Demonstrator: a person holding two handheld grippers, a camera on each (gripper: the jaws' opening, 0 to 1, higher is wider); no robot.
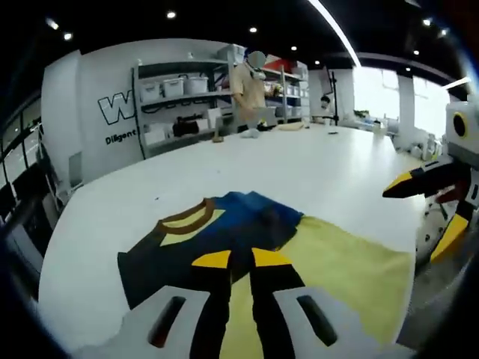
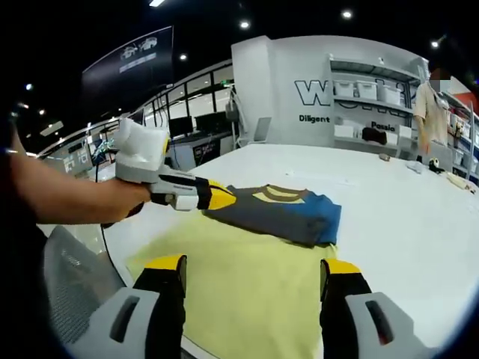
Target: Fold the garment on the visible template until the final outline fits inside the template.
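While garment [image 2: 281, 211] lies part-folded at centre, overhanging yellow template [image 2: 247, 284] | left gripper [image 1: 239, 259] jaws closed, right gripper [image 2: 254, 271] agape | folds remain.

white table [image 1: 314, 172], storage shelves [image 1: 183, 93], standing person [image 1: 249, 90]

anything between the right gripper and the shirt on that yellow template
Nothing visible does. The right gripper hangs open over the near part of the yellow template, and the folded shirt lies beyond it with only bare template between. The left gripper sits at the shirt's far left edge, off that line.
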